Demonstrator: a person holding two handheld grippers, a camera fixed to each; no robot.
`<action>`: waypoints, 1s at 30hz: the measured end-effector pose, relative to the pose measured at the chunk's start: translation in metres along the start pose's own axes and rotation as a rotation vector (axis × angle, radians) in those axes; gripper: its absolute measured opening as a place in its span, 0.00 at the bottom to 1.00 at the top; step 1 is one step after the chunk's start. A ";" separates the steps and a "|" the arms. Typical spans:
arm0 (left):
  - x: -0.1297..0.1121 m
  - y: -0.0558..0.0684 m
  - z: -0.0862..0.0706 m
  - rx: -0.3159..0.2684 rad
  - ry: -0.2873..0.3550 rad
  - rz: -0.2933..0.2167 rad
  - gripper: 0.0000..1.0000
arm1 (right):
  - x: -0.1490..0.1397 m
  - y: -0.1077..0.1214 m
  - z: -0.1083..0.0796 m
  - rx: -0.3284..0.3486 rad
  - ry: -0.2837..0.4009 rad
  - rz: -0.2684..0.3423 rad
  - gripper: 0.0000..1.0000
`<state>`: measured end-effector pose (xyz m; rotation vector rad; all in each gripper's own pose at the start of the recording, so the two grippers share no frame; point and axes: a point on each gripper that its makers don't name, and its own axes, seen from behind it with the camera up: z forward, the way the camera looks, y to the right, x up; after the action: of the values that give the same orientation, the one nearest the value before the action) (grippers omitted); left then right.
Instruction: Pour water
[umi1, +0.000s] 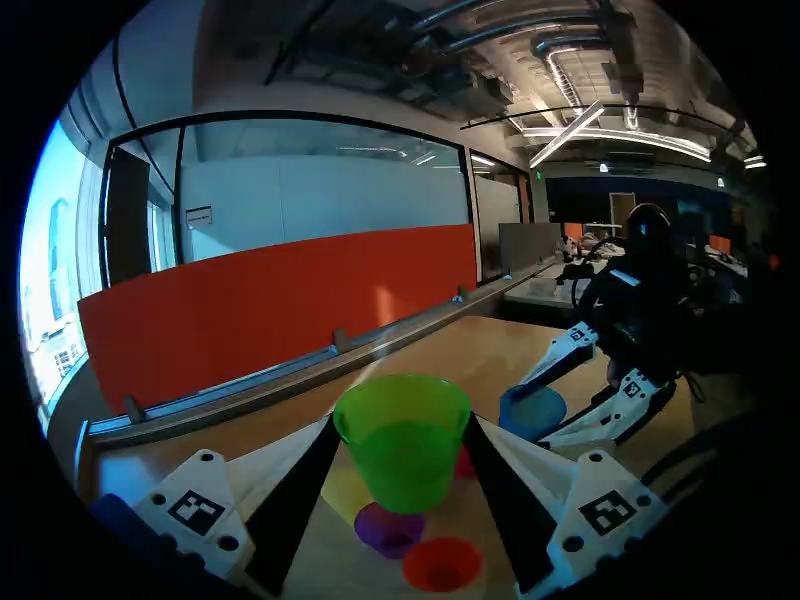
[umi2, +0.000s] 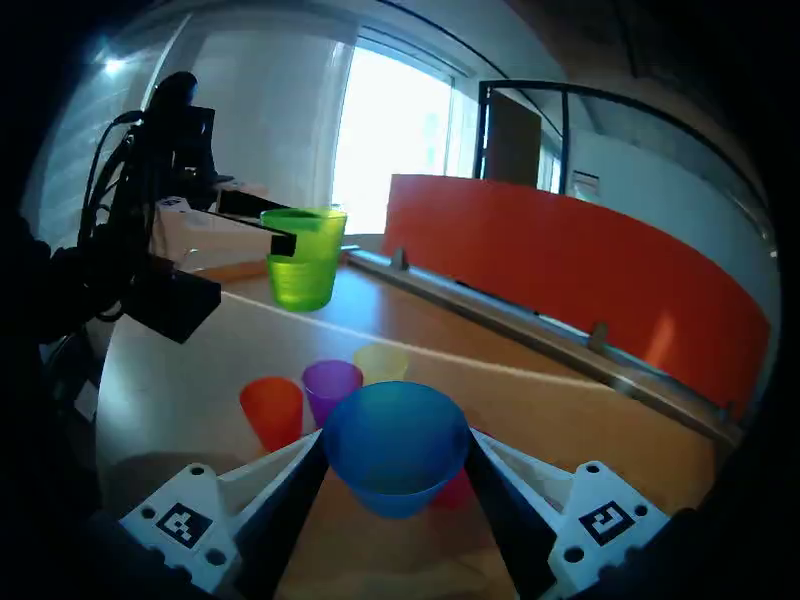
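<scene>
Green cup (umi1: 405, 440), translucent tapered plastic, was upright with its mouth up, pinched by the left gripper (umi1: 398, 428) above the smooth wooden tabletop (umi1: 470, 345). Blue cup (umi2: 397, 460), likewise upright, was pinched by the right gripper (umi2: 397, 438). Orange cup (umi2: 272, 408), purple cup (umi2: 330, 385) and yellow cup (umi2: 382, 362) stood clustered on the tabletop.

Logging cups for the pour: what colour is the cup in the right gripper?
Blue cup, best in the right gripper view.

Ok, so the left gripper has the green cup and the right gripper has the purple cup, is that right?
Not quite. The right gripper view shows the right gripper shut on the blue cup. The purple cup stands on the table, between the orange cup and the yellow cup. The left gripper does hold the green cup.
</scene>
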<state>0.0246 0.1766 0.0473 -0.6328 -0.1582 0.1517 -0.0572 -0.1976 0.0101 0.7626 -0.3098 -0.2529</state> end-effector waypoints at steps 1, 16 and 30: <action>0.000 -0.001 -0.001 0.002 0.000 0.001 0.87 | 0.004 -0.001 0.000 0.001 0.007 0.000 0.92; 0.003 -0.001 -0.010 0.012 0.015 -0.006 0.87 | 0.049 -0.013 -0.011 0.015 0.110 -0.012 0.92; 0.003 -0.004 -0.017 0.020 0.025 -0.034 0.87 | 0.078 -0.024 -0.011 0.037 0.212 -0.015 0.93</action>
<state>0.0316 0.1642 0.0371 -0.6113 -0.1428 0.1129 0.0162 -0.2328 -0.0002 0.8208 -0.1088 -0.1793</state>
